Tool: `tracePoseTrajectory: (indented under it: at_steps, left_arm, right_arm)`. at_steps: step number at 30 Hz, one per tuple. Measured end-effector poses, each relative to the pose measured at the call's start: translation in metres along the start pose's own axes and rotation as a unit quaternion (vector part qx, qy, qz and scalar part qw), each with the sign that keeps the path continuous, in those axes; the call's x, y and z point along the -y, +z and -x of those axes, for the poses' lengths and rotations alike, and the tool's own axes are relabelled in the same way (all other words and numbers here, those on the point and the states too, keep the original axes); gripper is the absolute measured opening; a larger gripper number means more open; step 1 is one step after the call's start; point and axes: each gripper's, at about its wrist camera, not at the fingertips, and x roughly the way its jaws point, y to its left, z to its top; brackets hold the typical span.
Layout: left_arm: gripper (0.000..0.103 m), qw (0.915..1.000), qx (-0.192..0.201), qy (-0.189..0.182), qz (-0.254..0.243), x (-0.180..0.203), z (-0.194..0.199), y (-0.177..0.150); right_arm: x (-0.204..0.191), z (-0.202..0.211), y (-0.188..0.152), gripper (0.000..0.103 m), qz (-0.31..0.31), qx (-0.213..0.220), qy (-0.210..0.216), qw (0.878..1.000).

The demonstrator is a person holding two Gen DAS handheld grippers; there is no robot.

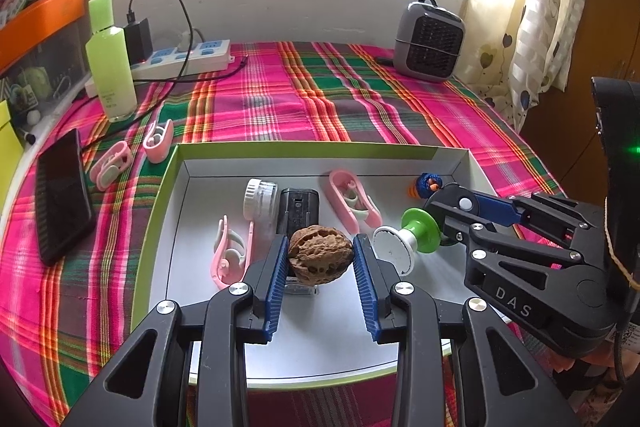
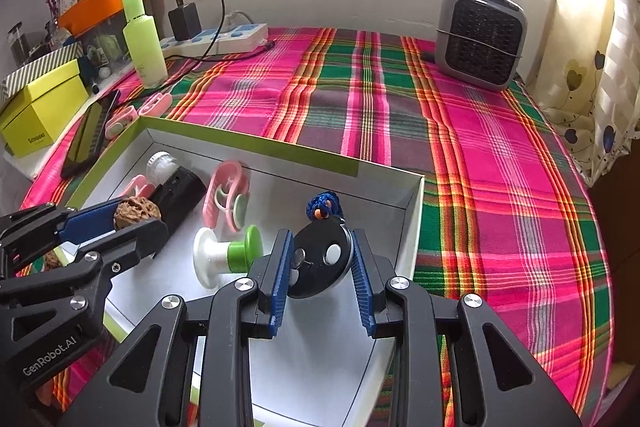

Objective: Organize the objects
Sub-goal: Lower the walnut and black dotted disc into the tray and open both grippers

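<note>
A shallow white box with a green rim (image 1: 304,149) (image 2: 248,143) lies on the plaid cloth. My left gripper (image 1: 320,259) is shut on a brown walnut (image 1: 320,253) over the box; the walnut also shows in the right wrist view (image 2: 138,211). My right gripper (image 2: 322,261) is shut on a black round disc (image 2: 320,259) with a blue cord (image 2: 322,205), over the box's right part. In the box lie pink clips (image 1: 354,205) (image 1: 232,251), a black block (image 1: 298,213), a clear jar (image 1: 260,199) and a green-and-white spool (image 1: 404,237) (image 2: 228,255).
Two pink clips (image 1: 110,165) (image 1: 158,141) and a black phone (image 1: 60,201) lie on the cloth left of the box. A green bottle (image 1: 110,63), a power strip (image 1: 188,59) and a grey fan heater (image 1: 430,43) stand at the back. A yellow box (image 2: 44,107) sits far left.
</note>
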Motion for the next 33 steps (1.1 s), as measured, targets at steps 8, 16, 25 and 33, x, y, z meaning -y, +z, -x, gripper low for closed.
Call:
tracePoseTrajectory:
  at_steps: [8,16,25,33]
  left_arm:
    - [0.031,1.0,-0.001,0.003,0.004,-0.0024,-0.0021,0.0002]
    - [0.031,1.0,-0.001,0.005,0.004,-0.002,-0.002,-0.0001]
    - [0.031,0.9999,0.0,0.01,-0.002,-0.0034,-0.0019,0.0001]
    - [0.031,0.9996,0.006,0.021,-0.018,0.0043,0.0004,-0.0028]
  right_arm:
    - [-0.0025,-0.0012,0.0003,0.03,0.014,0.003,-0.003,1.0]
    - [-0.0038,-0.0026,-0.0014,0.03,0.014,0.003,0.006,1.0]
    - [-0.0077,-0.0023,-0.0031,0.03,0.022,0.001,0.001,1.0]
    - [-0.0072,0.0006,-0.0048,0.034,0.021,0.004,0.002,1.0]
